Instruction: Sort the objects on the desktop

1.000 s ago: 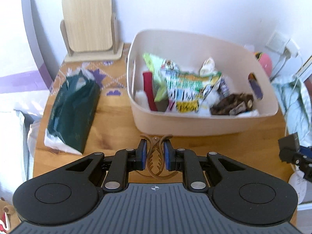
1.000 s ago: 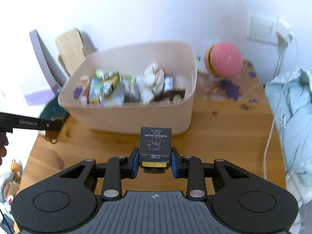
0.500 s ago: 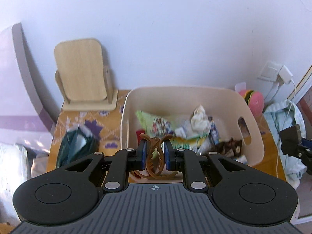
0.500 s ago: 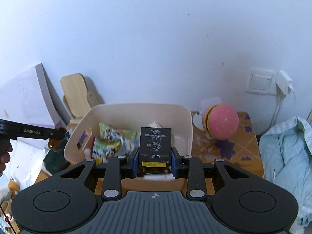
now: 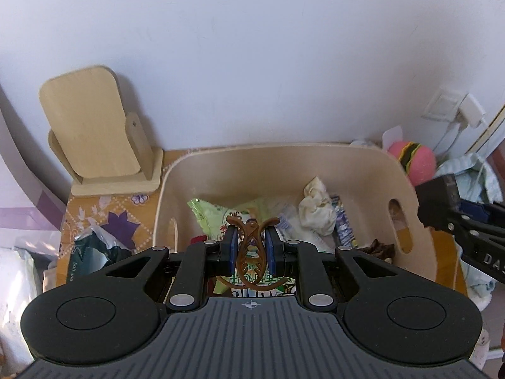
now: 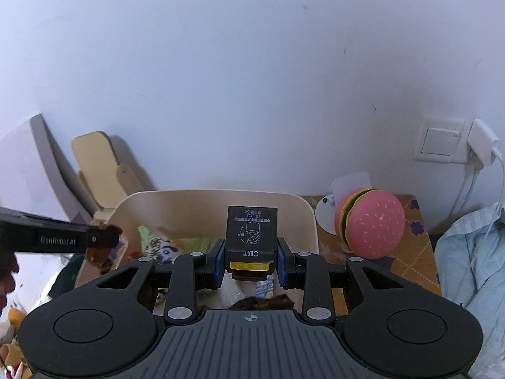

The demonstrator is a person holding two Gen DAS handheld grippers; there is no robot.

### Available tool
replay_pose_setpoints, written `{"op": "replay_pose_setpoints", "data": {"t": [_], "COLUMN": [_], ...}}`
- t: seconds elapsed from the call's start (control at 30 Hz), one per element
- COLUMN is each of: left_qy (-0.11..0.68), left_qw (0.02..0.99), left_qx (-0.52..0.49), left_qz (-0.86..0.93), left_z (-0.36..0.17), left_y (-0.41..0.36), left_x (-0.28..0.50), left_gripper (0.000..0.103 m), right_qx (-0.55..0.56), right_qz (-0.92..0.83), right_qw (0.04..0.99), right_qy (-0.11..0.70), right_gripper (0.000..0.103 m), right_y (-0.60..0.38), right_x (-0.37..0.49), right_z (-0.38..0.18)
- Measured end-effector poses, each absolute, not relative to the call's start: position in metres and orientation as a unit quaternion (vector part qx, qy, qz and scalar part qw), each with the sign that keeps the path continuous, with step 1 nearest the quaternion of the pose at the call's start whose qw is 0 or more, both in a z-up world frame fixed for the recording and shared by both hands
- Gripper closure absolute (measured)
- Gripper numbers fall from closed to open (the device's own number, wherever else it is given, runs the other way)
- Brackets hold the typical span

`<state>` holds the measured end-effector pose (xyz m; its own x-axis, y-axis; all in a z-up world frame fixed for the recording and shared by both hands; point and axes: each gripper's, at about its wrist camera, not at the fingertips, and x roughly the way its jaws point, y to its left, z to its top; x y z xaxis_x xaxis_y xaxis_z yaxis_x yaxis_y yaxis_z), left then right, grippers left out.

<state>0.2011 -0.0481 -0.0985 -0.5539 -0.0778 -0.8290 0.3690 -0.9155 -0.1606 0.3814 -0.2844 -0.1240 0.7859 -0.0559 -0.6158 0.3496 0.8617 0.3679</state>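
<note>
My left gripper (image 5: 251, 243) is shut on a brown hair claw clip (image 5: 251, 252) and holds it above the beige storage bin (image 5: 315, 158). The bin holds snack wrappers (image 5: 240, 218) and a crumpled tissue (image 5: 317, 210). My right gripper (image 6: 251, 260) is shut on a small black box (image 6: 251, 232) and holds it over the same bin (image 6: 221, 202). The right gripper shows at the right edge of the left wrist view (image 5: 442, 218). The left gripper with the clip shows at the left of the right wrist view (image 6: 101, 240).
A wooden stand mirror (image 5: 91, 129) stands at the back left. A dark green tissue pack (image 5: 91, 252) lies left of the bin. A pink burger toy (image 6: 372, 227) sits right of the bin. A wall socket with a charger (image 6: 479, 145) and light blue cloth (image 6: 470, 259) are at the right.
Both grippers have risen and moved forward from the table's front to above the bin, each still holding its object.
</note>
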Motion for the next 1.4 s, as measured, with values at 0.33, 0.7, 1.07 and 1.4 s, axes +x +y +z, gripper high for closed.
{"op": "replay_pose_setpoints", "data": {"t": [0.33, 0.7, 1.07, 1.4], "left_qy": [0.163, 0.173, 0.179, 0.175], "left_qw": [0.127, 0.146, 0.149, 0.161], "left_qx": [0.506, 0.488, 0.474, 0.455], "left_qz": [-0.837, -0.843, -0.849, -0.858], "left_z": [-0.136, -0.123, -0.108, -0.083], "left_y": [-0.047, -0.054, -0.053, -0.051], "left_x": [0.18, 0.185, 0.205, 0.237], "left_gripper": [0.085, 0.032, 0.031, 0.031], "right_qx": [0.257, 0.243, 0.24, 0.238], "right_qz": [-0.096, -0.093, -0.103, -0.111], "right_qw": [0.884, 0.884, 0.89, 0.897], "right_qy": [0.378, 0.389, 0.374, 0.357], "right_gripper": [0.073, 0.024, 0.009, 0.005], "right_y": [-0.276, -0.265, -0.266, -0.255], "right_x": [0.42, 0.418, 0.406, 0.385], "right_z": [-0.169, -0.173, -0.15, -0.129]}}
